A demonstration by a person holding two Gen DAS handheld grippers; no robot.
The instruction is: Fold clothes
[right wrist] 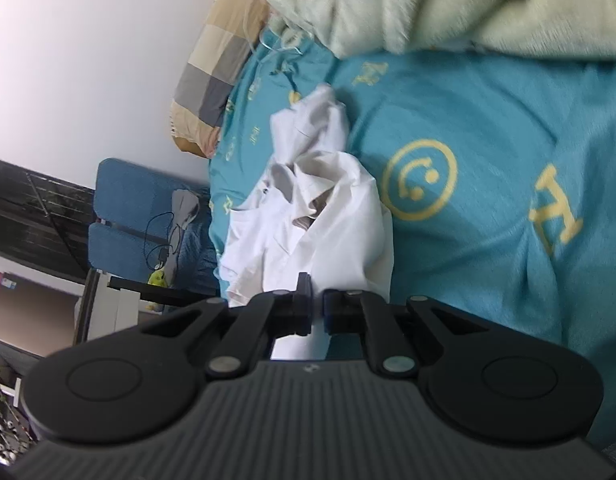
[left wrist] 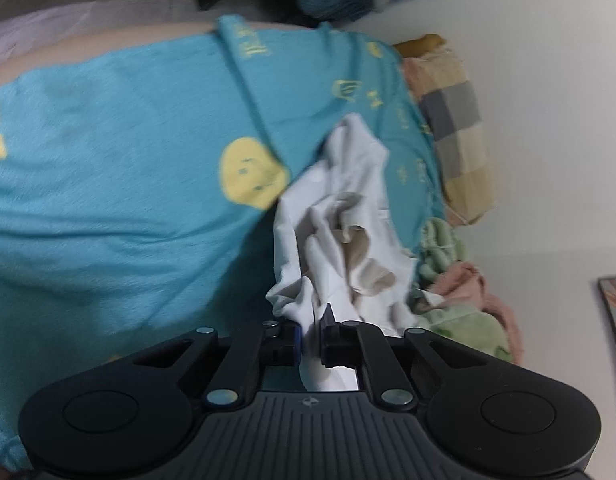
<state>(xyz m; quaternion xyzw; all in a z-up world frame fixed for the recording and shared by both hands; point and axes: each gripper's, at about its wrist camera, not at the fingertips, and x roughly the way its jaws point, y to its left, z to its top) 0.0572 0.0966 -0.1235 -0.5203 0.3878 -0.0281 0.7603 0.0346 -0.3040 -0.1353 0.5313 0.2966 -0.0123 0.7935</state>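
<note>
A crumpled white shirt (left wrist: 340,216) hangs bunched over a bed with a teal sheet (left wrist: 107,184) printed with yellow smileys. My left gripper (left wrist: 311,330) is shut on an edge of the white shirt, the cloth pinched between its jaws. In the right wrist view the same white shirt (right wrist: 308,216) lies bunched with its collar showing, and my right gripper (right wrist: 316,308) is shut on another edge of it. The teal sheet (right wrist: 488,152) spreads to the right.
A checked pillow (left wrist: 460,136) lies at the bed's far side by a white wall, and also shows in the right wrist view (right wrist: 215,80). Green and pink fleece (left wrist: 464,292) is piled nearby. A pale fluffy blanket (right wrist: 428,4) lies beyond. A blue chair (right wrist: 127,220) stands left.
</note>
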